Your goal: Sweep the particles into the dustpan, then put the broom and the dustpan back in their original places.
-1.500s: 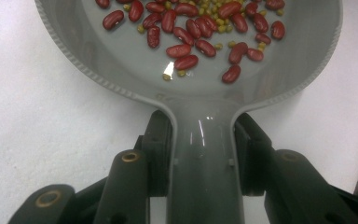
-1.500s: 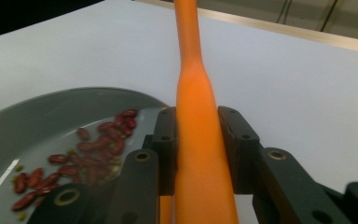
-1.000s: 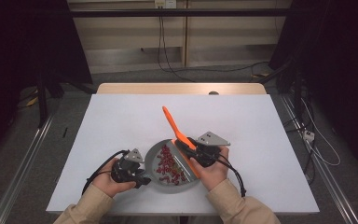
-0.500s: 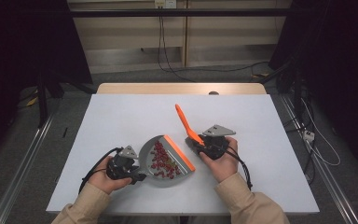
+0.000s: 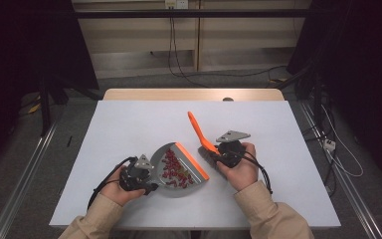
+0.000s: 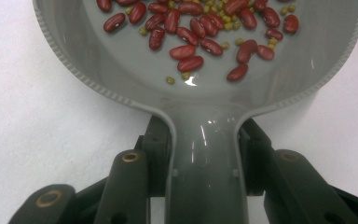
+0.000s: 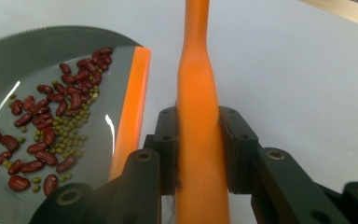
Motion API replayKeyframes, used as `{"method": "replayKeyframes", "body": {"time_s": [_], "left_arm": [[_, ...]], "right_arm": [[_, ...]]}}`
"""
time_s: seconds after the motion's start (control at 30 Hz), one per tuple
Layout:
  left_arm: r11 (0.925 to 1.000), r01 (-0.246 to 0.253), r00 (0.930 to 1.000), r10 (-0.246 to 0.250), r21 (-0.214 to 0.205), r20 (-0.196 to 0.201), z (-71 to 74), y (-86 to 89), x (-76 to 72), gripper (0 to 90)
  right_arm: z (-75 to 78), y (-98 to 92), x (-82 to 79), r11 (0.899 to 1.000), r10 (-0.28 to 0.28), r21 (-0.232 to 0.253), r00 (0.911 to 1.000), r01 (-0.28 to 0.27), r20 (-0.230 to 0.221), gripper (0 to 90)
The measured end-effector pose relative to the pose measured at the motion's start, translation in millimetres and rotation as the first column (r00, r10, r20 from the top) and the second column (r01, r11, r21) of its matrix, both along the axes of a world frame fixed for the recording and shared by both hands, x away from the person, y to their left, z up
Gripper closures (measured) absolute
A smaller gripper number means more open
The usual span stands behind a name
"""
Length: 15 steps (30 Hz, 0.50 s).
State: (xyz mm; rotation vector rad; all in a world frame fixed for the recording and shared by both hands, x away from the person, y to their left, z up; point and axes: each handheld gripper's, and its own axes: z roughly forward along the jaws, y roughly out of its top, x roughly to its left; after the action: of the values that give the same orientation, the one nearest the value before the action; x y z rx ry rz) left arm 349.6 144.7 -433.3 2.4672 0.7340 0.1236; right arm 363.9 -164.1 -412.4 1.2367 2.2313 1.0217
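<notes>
A grey dustpan (image 5: 195, 186) with an orange lip (image 5: 192, 160) rests on the white table and holds red beans (image 5: 174, 169) mixed with small green ones. My left gripper (image 5: 150, 185) is shut on the pan's handle (image 6: 205, 163), its jaws on either side. My right gripper (image 5: 213, 152) is shut on the orange brush handle (image 5: 197, 128), just right of the lip; its jaws have just closed tighter on that handle. In the right gripper view the handle (image 7: 198, 93) runs up between the jaws, with the pan (image 7: 9, 60) and beans (image 7: 56, 121) to the left.
The white table (image 5: 129, 124) stretches bare behind and to both sides of the hands. A wooden edge (image 5: 189, 94) borders its far side. Cables trail from both grippers toward the near edge.
The right hand has carried the brush off the pan to the right, so it now stands beside the orange lip. The left hand has kept hold of the pan's handle.
</notes>
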Motion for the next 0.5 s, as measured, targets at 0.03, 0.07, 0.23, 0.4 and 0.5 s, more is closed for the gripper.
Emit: {"method": "replayKeyframes", "body": {"time_s": [0.03, 0.07, 0.23, 0.4, 0.5], "left_arm": [[1.0000, 0.005, 1.0000, -0.005, -0.007, -0.003, 0.1, 1.2, 0.6, 63.3], [0.9999, -0.002, 1.0000, 0.002, -0.015, -0.001, 0.0, 2.2, 0.6, 63.4], [0.9976, -0.053, 0.9979, 0.055, -0.044, 0.035, 2.0, 6.5, 1.4, 63.6], [0.9941, -0.087, 0.9942, 0.091, -0.065, 0.057, 1.6, 13.7, 2.2, 63.6], [0.9908, -0.106, 0.9906, 0.113, -0.084, 0.078, 3.5, 16.5, 1.5, 63.6]], "right_arm": [[-1.4, -1.8, -0.4, 1.000, -0.001, 0.023, 1.0000, 0.001, 0.004, 71.5], [-2.6, -3.8, -1.3, 0.999, -0.010, 0.043, 0.9999, 0.009, 0.009, 71.5], [-5.5, -9.2, -3.6, 0.996, -0.015, 0.092, 0.9993, 0.011, 0.035, 71.6], [-5.7, -13.8, -3.4, 0.993, -0.027, 0.115, 0.9984, 0.021, 0.050, 71.6], [-5.1, -17.3, -3.2, 0.991, -0.032, 0.134, 0.9975, 0.023, 0.062, 71.6]]}}
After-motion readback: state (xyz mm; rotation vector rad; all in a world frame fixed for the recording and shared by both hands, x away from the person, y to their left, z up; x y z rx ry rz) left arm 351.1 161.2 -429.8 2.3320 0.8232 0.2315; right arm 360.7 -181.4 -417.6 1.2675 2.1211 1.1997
